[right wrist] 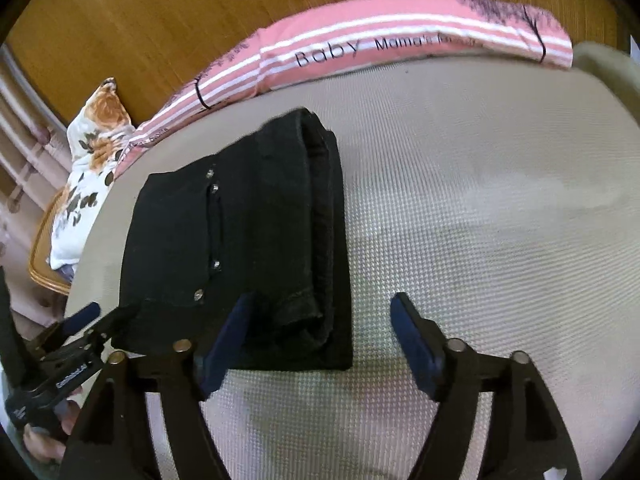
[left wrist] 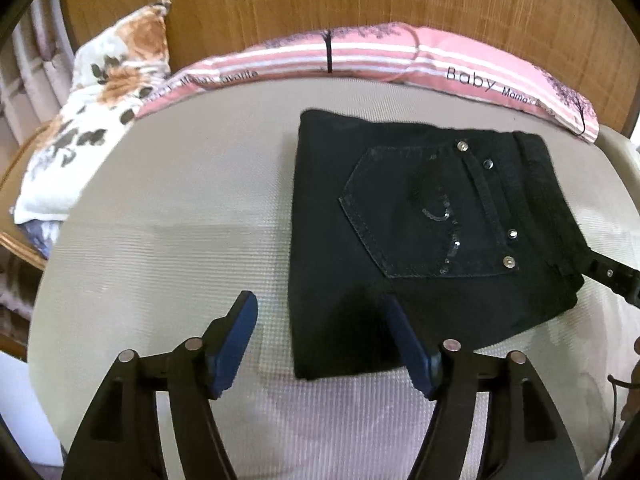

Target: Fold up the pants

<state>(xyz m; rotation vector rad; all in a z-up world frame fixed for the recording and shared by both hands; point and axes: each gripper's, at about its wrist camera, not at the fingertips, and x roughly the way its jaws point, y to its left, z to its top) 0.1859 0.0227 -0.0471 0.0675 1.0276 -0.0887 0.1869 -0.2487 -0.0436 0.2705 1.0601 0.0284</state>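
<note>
The black pants (left wrist: 420, 220) lie folded into a compact rectangle on the beige textured mattress (left wrist: 180, 208), back pocket with metal studs facing up. My left gripper (left wrist: 320, 304) hovers open over the bundle's near left corner: one pad is over the mattress, the other over the cloth, and neither pinches it. In the right wrist view the pants (right wrist: 240, 240) show their stacked layers along the right edge. My right gripper (right wrist: 322, 300) is open over the near right corner, holding nothing. The left gripper (right wrist: 106, 316) shows at the lower left, held by a hand (right wrist: 40, 440).
A pink striped pillow (left wrist: 360, 56) lettered "Baby" lies along the far edge against a wooden headboard (left wrist: 280, 0). A floral cushion (left wrist: 100, 120) rests at the far left corner. Bare mattress (right wrist: 480, 200) spreads to the right of the pants.
</note>
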